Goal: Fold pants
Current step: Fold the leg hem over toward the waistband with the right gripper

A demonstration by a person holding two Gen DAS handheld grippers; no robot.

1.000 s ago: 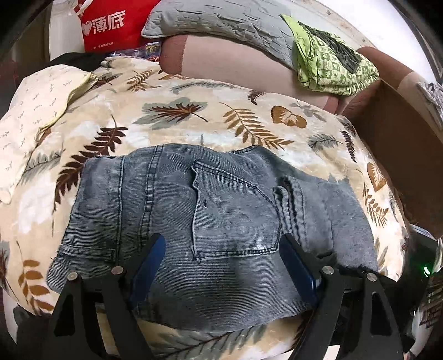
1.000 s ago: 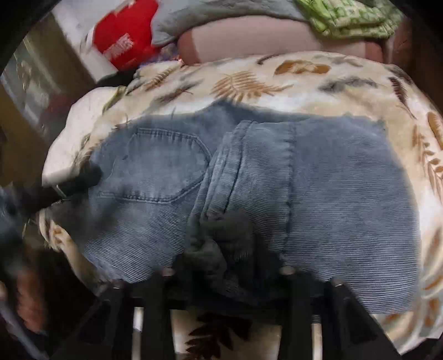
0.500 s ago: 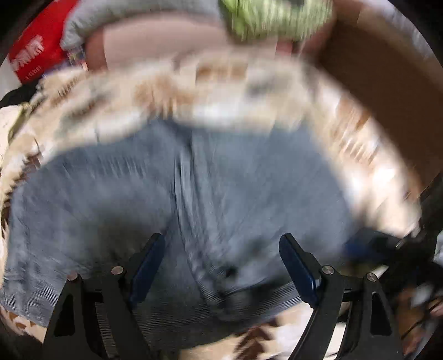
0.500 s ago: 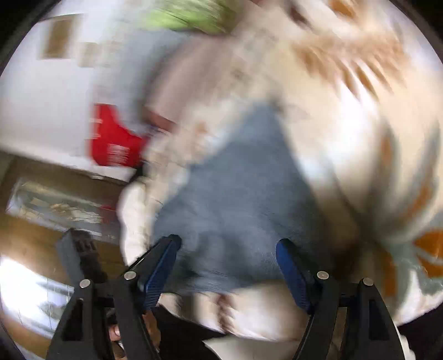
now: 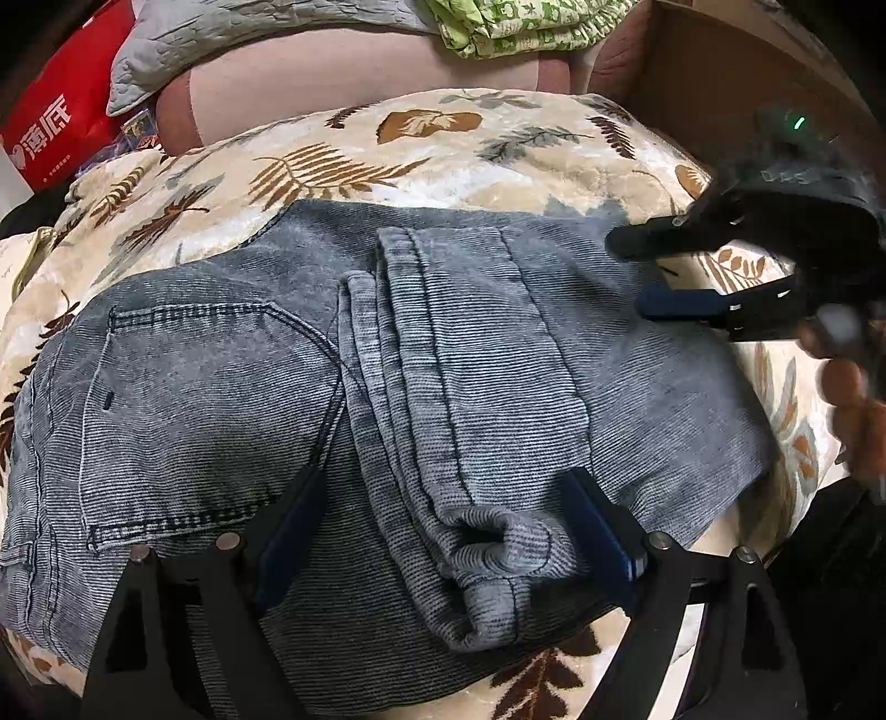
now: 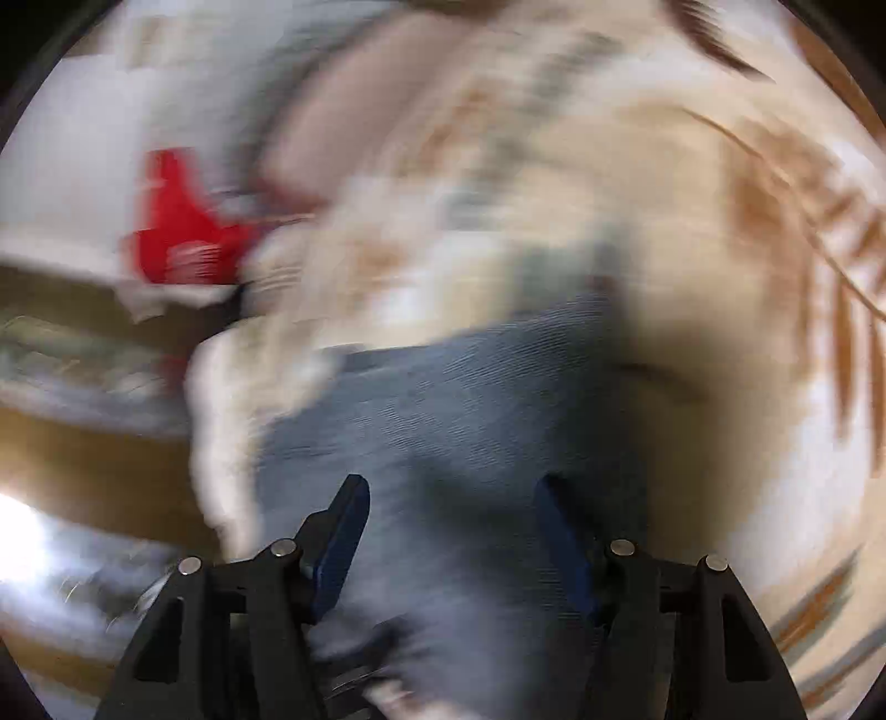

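Grey-blue corduroy pants [image 5: 387, 399] lie folded into a compact stack on a leaf-patterned blanket [image 5: 354, 149], back pocket at left, rolled leg ends near the front. My left gripper [image 5: 437, 526] is open just above the pants' near edge, holding nothing. My right gripper [image 5: 637, 274] shows in the left wrist view at the right, open over the pants' right edge. In the blurred right wrist view the right gripper [image 6: 448, 526] is open over the pants [image 6: 443, 410].
A red bag [image 5: 50, 127], a grey quilted cushion [image 5: 249, 33] and a green patterned cloth [image 5: 515, 22] lie behind the blanket. A brown cardboard box [image 5: 720, 72] stands at the back right. The person's hand [image 5: 853, 399] holds the right gripper.
The right gripper has let go of the pants, opened and swung round to the right edge. The left gripper shifted right along the front edge, staying open.
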